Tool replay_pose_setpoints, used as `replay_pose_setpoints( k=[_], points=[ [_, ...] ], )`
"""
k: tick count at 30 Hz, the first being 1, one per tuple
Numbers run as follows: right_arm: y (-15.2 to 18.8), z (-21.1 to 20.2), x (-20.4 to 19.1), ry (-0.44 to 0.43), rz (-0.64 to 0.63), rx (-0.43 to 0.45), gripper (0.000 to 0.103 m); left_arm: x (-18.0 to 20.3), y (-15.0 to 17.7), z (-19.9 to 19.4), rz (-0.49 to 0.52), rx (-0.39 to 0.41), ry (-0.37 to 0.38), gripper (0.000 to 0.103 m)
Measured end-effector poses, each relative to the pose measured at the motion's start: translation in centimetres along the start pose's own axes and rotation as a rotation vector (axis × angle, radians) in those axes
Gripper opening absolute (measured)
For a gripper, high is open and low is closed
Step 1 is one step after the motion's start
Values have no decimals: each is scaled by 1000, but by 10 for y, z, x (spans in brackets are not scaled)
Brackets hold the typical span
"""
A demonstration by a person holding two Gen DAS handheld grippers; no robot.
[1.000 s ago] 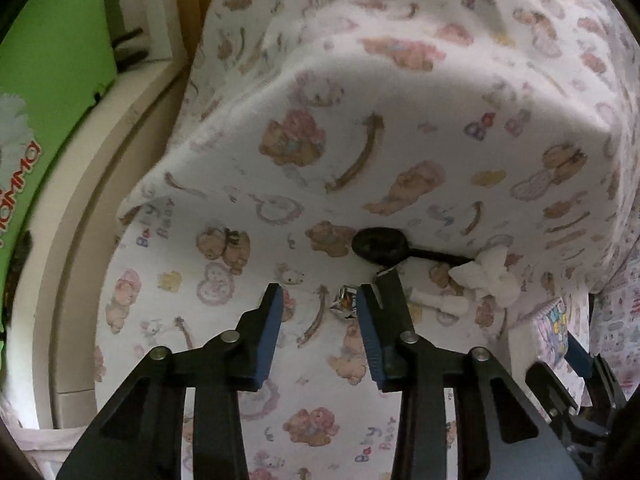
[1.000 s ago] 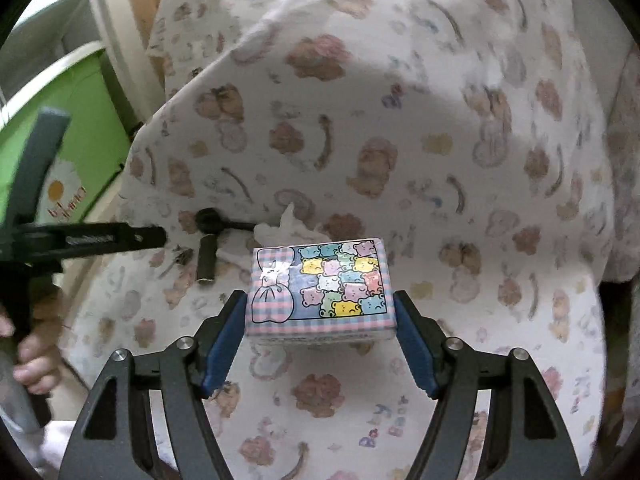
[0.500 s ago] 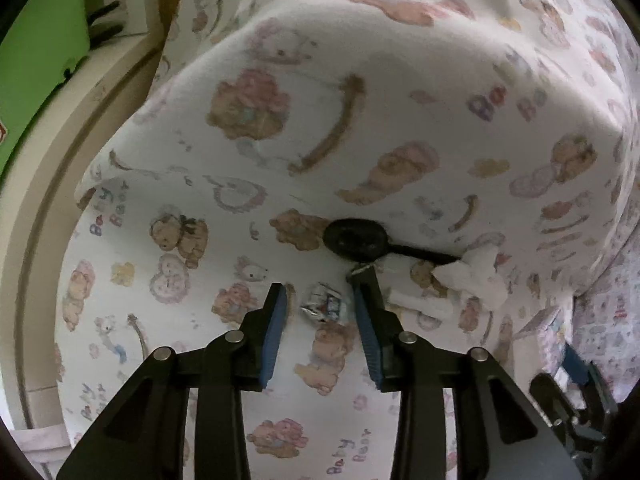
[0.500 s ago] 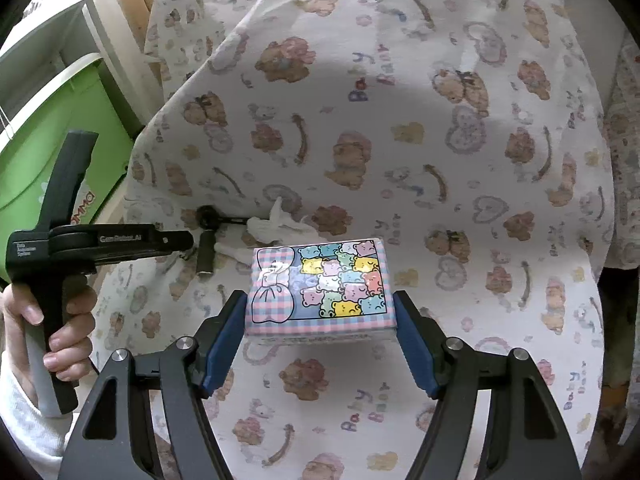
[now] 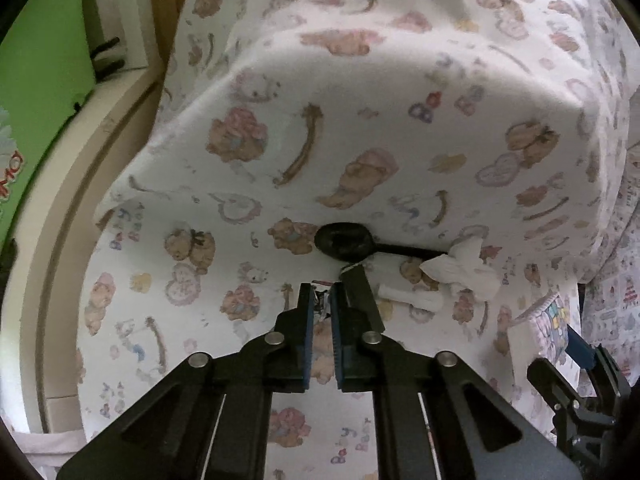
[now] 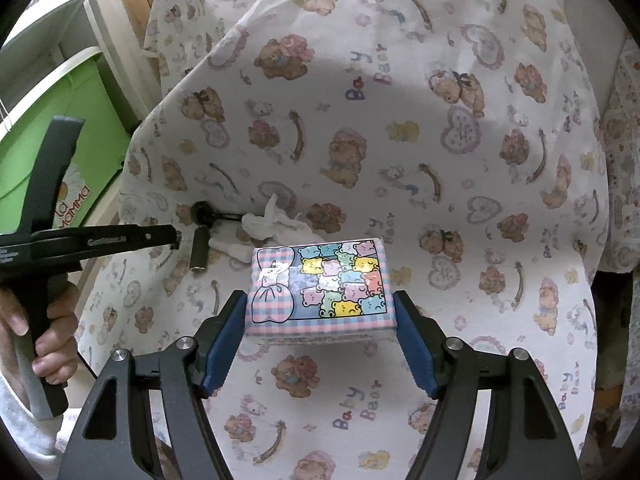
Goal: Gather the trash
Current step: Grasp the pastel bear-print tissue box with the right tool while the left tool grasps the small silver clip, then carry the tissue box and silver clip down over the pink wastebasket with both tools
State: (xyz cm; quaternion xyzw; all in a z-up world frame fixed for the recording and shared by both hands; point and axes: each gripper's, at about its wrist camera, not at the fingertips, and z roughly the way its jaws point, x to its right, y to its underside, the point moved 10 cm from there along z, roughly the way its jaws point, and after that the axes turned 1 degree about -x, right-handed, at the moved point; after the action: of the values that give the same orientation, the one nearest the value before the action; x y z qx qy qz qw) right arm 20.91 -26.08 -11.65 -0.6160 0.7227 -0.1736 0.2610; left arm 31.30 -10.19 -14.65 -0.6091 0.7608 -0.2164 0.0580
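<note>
A small crumpled foil wrapper [image 5: 321, 303] lies on the bear-print sheet [image 5: 360, 140], and my left gripper [image 5: 323, 294] is closing its jaws on it, pads pinching it. Just beyond are a black spoon [image 5: 344, 240], a short black cylinder [image 5: 360, 292], a white rolled scrap [image 5: 412, 299] and a crumpled white tissue [image 5: 468, 268]. My right gripper [image 6: 320, 298] is shut on a pastel bear-patterned box [image 6: 320, 284], held above the sheet. The right wrist view shows the left gripper [image 6: 174, 236] from the side, beside the spoon [image 6: 202, 212] and tissue [image 6: 268, 222].
A green bin [image 6: 52, 120] and a cream curved frame [image 5: 60, 200] border the sheet on the left. A hand [image 6: 52, 344] holds the left gripper's handle. The sheet rises into a padded hump [image 5: 400, 80] behind the trash.
The left gripper moved forward over the foil wrapper and its jaws closed on it. The right gripper and its box stayed put.
</note>
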Motion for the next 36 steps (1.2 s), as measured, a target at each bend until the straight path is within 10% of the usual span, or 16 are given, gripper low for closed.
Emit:
replay_pose_setpoints(
  k=[8,25,36],
  points=[
    [7,-13,-4,-23,-12,15,74,-8,13,-28,68,107,-158,7],
    [12,-59,-32,27,-121,104,74,34,42,-98,146,206,-116,7],
    [45,-143,-63,-7,-136,150,74,45,118,-156,120,175,-61,7]
  ],
)
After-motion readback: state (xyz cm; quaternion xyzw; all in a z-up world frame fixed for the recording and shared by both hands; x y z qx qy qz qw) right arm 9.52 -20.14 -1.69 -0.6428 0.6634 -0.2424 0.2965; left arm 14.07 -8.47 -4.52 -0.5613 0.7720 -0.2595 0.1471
